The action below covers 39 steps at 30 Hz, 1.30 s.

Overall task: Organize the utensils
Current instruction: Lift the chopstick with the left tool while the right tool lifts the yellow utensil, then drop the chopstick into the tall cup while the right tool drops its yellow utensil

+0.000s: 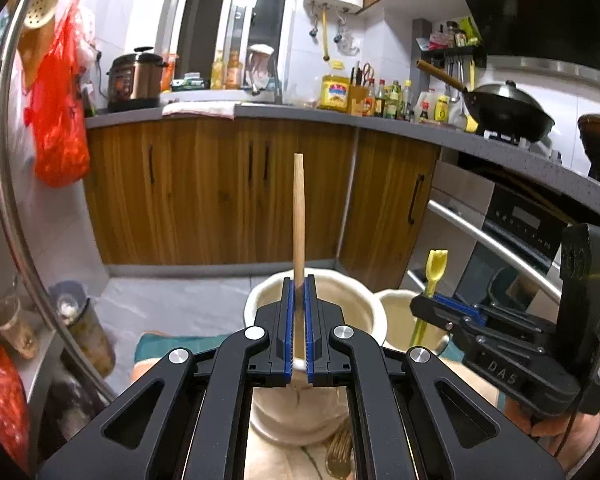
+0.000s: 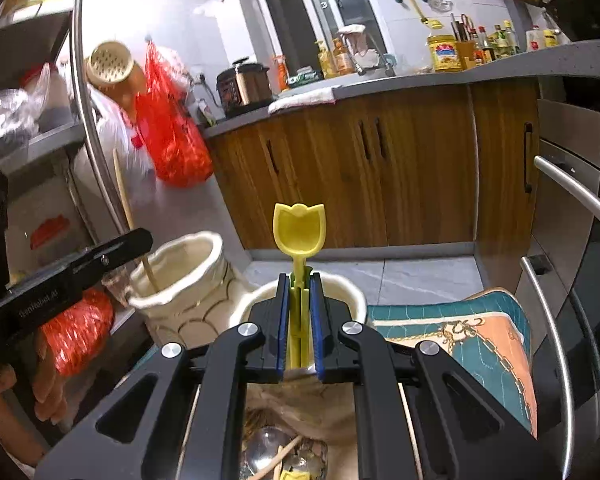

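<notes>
Left gripper (image 1: 299,280) points forward and slightly downward, jaws closed narrow on a wooden stick (image 1: 299,216) that rises upright between the blue pads (image 1: 286,320). The stick's lower end, as the right wrist view shows, reaches into the left pot (image 1: 260,300), a cream ceramic holder with a wavy rim and scale pattern.

Right gripper (image 2: 299,280) is held at a similar downward tilt, jaws closed narrow on the stem of a yellow spoon (image 2: 299,228), tulip-shaped bowl uppermost. The spoon stands over the right pot (image 2: 348,292), a second cream holder just beside the first; whether its lower end rests inside cannot be told.

In the left wrist view the right gripper enters from the right edge, its housing marked "DA5" (image 1: 502,368). In the right wrist view the left gripper crosses the left edge; its arm carries small lettering, too blurred to read. A hand (image 2: 48,384) grips the body below it.

Both pots stand on a patterned cloth (image 2: 480,340), teal and orange with a chain motif. Loose utensils (image 2: 276,460), one a metal spoon, lie below the right jaws.
</notes>
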Each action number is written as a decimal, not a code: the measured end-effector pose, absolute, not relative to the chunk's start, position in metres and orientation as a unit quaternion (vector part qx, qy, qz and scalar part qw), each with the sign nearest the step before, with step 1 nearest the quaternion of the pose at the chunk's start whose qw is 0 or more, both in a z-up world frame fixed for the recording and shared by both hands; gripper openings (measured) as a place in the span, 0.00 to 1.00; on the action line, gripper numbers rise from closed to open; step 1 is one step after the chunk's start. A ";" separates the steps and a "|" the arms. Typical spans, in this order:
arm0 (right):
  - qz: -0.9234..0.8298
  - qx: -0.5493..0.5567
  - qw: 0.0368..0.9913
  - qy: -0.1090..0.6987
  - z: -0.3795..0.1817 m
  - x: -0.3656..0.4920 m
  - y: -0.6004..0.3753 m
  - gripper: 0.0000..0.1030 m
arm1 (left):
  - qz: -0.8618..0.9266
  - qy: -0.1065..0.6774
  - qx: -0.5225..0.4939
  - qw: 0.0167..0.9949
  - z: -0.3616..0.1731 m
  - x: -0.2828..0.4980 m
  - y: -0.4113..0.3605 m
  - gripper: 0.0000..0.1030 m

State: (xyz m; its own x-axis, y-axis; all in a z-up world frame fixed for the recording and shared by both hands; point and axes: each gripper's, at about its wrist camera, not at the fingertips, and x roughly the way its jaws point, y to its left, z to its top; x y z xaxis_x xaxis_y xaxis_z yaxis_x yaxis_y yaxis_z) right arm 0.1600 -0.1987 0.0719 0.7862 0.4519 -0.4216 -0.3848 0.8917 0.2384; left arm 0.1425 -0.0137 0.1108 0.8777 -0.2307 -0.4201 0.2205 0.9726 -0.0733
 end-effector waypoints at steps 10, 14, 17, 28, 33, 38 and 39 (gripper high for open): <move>0.218 0.077 0.939 0.255 0.068 0.166 -0.201 0.10 | -0.118 0.227 -0.008 0.967 0.102 0.146 -0.017 0.06; 0.216 0.079 0.940 0.251 0.069 0.165 -0.203 0.19 | -0.116 0.222 -0.008 0.968 0.104 0.146 -0.018 0.12; 0.217 0.080 0.941 0.248 0.071 0.164 -0.204 0.23 | -0.112 0.219 -0.003 0.969 0.105 0.144 -0.020 0.13; 0.206 0.064 0.947 0.237 0.086 0.130 -0.212 0.73 | -0.091 0.200 0.022 0.975 0.120 0.105 -0.013 0.61; 0.194 0.045 0.953 0.229 0.087 0.099 -0.217 0.95 | -0.090 0.202 0.032 0.975 0.116 0.077 -0.008 0.78; 0.175 0.047 0.950 0.256 0.077 0.078 -0.225 0.95 | -0.085 0.224 0.037 0.970 0.099 0.060 -0.007 0.84; 0.171 0.052 0.948 0.264 0.073 0.075 -0.228 0.95 | -0.083 0.229 0.037 0.969 0.093 0.057 -0.007 0.85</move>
